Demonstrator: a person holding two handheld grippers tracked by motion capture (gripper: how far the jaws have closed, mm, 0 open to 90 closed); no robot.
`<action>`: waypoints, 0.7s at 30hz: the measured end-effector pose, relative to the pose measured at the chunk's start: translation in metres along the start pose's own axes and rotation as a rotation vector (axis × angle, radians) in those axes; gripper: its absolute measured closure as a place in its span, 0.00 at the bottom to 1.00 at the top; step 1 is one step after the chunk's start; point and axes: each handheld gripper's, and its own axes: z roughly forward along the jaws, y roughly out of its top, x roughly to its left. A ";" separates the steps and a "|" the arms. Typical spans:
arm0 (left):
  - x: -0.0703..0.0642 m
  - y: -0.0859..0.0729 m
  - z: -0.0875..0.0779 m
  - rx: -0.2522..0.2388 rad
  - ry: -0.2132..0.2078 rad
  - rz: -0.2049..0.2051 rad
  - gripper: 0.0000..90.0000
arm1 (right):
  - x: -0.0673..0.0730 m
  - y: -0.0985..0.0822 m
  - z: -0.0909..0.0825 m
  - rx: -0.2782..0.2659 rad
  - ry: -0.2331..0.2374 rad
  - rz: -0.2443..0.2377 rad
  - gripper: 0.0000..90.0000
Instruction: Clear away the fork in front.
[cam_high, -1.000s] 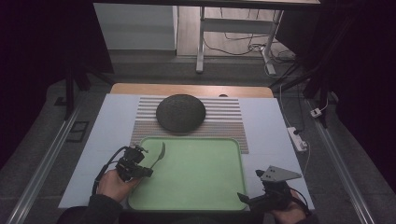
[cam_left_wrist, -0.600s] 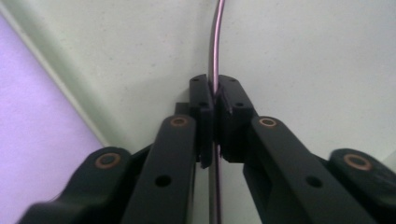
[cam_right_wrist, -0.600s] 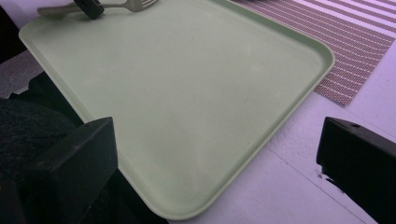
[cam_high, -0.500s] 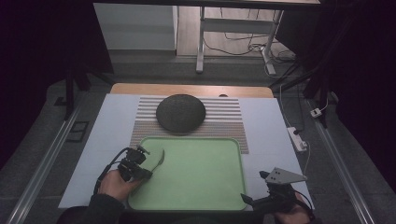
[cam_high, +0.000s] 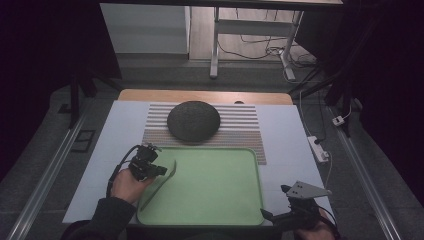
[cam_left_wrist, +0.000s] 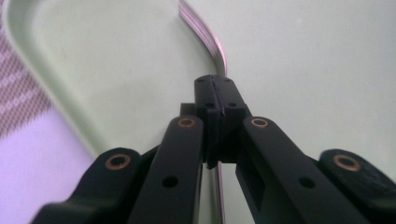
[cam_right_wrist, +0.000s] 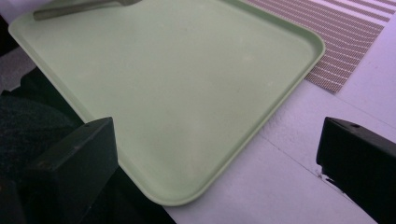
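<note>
The left gripper (cam_high: 161, 170) is clamped on a metal utensil handle (cam_left_wrist: 215, 51) above the green tray (cam_high: 220, 210), while the right gripper (cam_high: 270, 219), jaws apart, hovers beside the tray's near corner.

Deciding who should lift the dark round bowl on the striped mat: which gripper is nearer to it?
Left. The left gripper sits over the green tray's left edge, just below the bowl. The right gripper is at the tray's near right corner.

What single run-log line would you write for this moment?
left gripper: shut on utensil over green tray | right gripper: open, at tray's near right corner | dark dome: on striped mat
</note>
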 end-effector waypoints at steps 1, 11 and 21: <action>0.000 0.002 0.003 -0.002 0.000 0.005 0.99 | 0.000 0.000 0.001 0.005 0.000 -0.002 0.00; -0.007 0.011 0.019 0.003 0.005 0.050 0.99 | -0.001 0.000 0.002 0.019 0.011 0.006 0.00; -0.015 0.015 0.014 -0.041 -0.042 0.098 0.98 | -0.002 0.001 0.003 0.028 0.022 0.014 0.00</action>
